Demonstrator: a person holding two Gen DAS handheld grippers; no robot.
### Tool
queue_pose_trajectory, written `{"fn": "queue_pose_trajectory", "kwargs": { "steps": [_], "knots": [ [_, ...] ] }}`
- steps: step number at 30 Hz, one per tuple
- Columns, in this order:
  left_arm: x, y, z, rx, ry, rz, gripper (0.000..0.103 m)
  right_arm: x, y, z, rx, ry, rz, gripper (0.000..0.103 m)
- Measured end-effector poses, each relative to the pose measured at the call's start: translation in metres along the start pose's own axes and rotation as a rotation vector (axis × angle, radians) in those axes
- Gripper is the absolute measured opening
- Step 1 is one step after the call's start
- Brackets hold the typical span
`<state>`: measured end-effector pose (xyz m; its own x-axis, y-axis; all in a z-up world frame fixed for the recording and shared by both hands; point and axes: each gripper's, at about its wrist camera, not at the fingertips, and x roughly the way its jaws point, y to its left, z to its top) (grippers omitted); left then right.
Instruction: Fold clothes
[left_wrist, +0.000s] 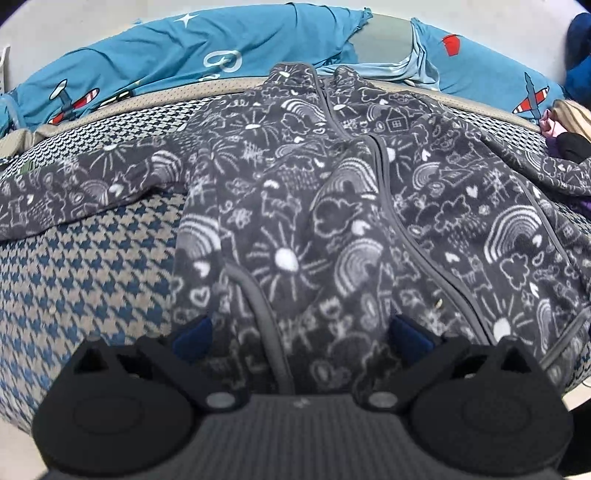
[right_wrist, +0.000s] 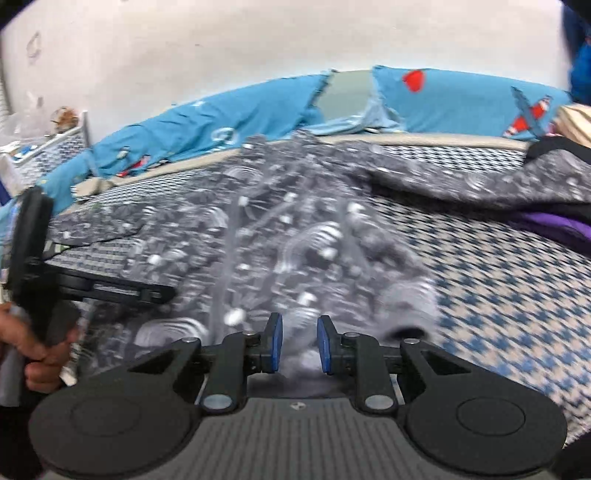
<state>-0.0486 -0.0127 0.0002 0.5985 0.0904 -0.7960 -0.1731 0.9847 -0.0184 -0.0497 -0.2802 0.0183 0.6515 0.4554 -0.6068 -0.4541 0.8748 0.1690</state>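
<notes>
Blue pads of our right gripper (right_wrist: 300, 345) sit close together with a fold of the grey doodle-print fleece jacket (left_wrist: 332, 221) bunched between them; the blur keeps us from saying for certain that they bite the cloth, though it looks like a pinch on the hem. Our left gripper (left_wrist: 299, 332) hangs over the jacket's lower front with its jaws spread wide and nothing caught in them. The jacket lies front-up, unzipped, across the houndstooth bed cover (left_wrist: 92, 266), one sleeve flung out to each side and the collar toward the blue airplane-print bedding (left_wrist: 184, 44) at the far edge. A pile of purple and dark clothes (right_wrist: 546, 221) waits near the right sleeve.

To fold well, we judge we should first close the front panels flat along the zipper, then take each sleeve across the chest. We want the right pinch deep enough that the fleece does not slip, and the left one pressing down as an anchor while the right side draws over. Fleece is thick and springy, so we smooth each fold before letting go.
</notes>
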Motion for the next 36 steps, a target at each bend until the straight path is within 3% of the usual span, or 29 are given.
{"fn": "queue_pose_trajectory", "kwargs": {
  "steps": [9, 15, 32, 36],
  "knots": [
    [-0.01, -0.002, -0.007, -0.049, 0.014, -0.006, 0.103, -0.003, -0.024, -0.011, 0.132, 0.016, -0.003, 0.021],
    [-0.011, 0.0, -0.007, -0.064, 0.014, -0.012, 0.103, 0.004, -0.024, -0.011, 0.22, 0.02, 0.093, 0.021],
    [-0.009, 0.003, -0.01, -0.059, 0.004, -0.024, 0.103, 0.045, -0.029, -0.011, 0.419, 0.033, 0.103, 0.023],
    [-0.009, 0.003, -0.01, -0.06, 0.0, -0.025, 0.103, 0.046, -0.021, -0.01, 0.371, 0.011, 0.076, 0.009]
  ]
}}
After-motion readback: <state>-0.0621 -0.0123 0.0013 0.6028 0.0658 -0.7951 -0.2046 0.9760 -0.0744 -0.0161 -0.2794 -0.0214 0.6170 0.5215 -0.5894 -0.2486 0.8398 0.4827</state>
